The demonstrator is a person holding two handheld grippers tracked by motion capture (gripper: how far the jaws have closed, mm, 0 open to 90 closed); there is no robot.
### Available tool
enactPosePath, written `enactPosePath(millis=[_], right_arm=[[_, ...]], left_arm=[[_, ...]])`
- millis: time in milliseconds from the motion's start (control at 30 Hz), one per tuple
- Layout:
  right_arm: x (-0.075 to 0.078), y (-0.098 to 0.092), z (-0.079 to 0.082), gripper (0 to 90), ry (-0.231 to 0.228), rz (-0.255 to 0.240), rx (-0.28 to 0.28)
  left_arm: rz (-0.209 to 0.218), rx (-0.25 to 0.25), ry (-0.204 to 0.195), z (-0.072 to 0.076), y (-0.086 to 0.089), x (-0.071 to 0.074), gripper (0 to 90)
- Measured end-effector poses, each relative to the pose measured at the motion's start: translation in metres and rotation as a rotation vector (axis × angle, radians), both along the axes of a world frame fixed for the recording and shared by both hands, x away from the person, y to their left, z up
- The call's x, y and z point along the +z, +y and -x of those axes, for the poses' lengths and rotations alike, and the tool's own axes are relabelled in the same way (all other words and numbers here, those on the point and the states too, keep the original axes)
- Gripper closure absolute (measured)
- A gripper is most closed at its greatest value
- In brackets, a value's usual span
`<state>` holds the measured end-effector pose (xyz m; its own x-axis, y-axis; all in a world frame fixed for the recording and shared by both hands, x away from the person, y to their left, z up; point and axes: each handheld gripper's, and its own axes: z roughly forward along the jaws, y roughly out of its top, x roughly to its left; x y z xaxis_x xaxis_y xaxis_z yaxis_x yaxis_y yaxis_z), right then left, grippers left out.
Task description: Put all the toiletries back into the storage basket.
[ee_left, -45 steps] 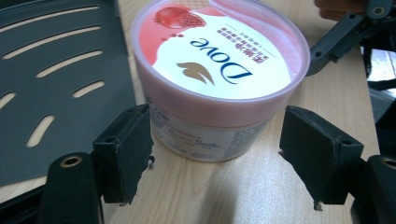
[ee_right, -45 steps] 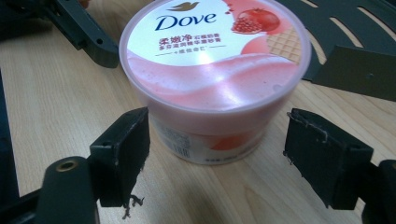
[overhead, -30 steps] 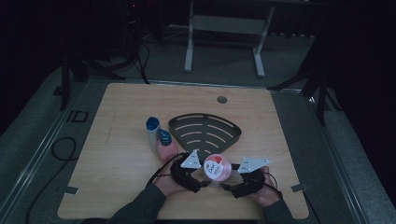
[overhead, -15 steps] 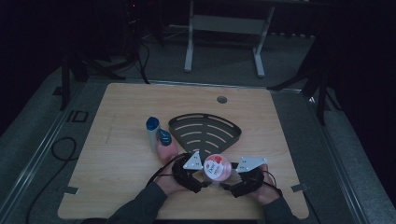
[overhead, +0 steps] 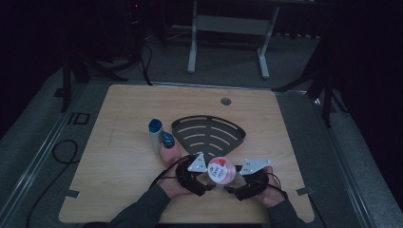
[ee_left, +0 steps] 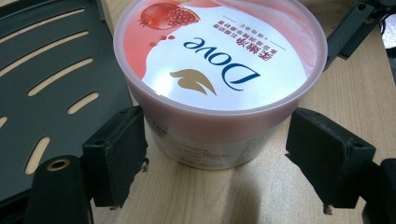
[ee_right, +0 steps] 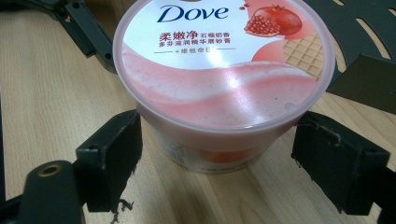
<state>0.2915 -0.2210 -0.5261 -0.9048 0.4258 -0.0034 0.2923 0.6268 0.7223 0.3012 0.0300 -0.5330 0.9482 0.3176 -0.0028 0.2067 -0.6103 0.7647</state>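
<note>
We are lining up on the pink tub [overhead: 221, 169], which stands on the table [overhead: 119, 142] just in front of the black rack [overhead: 209, 133]. Our left gripper [ee_left: 212, 154] and right gripper [ee_right: 215, 156] flank it from opposite sides, jaws spread and not yet touching. Next we likely need to close on its wall below the lid, wrists low and level.

tub [ee_left: 219, 60]: pink, white label, blue lettering | rack [overhead: 209, 133]: dark grey | table [overhead: 123, 190]: light wood

On the wooden table [overhead: 119, 190] we see a dark fan-shaped slotted tray [overhead: 209, 134], and to its left two bottles with blue caps [overhead: 159, 137], close together. Behind the table stands a grey metal frame [overhead: 228, 28].
</note>
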Motion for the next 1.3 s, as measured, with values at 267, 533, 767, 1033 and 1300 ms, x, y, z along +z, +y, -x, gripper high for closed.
enactPosePath(millis=[267,533,767,1033,1300], right_arm=[[0.005,-0.002,0.001,15.7,-0.004,-0.008,-0.003],[0.014,-0.005,-0.002,15.6,-0.024,-0.016,-0.004],[0.021,-0.007,-0.005,15.6,-0.039,-0.005,-0.003],[0.031,-0.01,-0.012,15.5,-0.05,-0.016,-0.003],[0.039,-0.013,-0.019,15.3,-0.051,-0.019,-0.005]], left_arm=[[0.015,0.001,-0.009,0.0,-0.001,0.005,20.2],[0.003,-0.006,-0.03,-0.003,-0.004,0.017,20.2],[-0.002,-0.006,-0.043,-0.007,-0.006,0.023,20.2],[0.006,0.002,-0.059,-0.012,-0.009,0.034,20.1],[0.0,0.003,-0.068,-0.019,-0.012,0.042,20.1]])
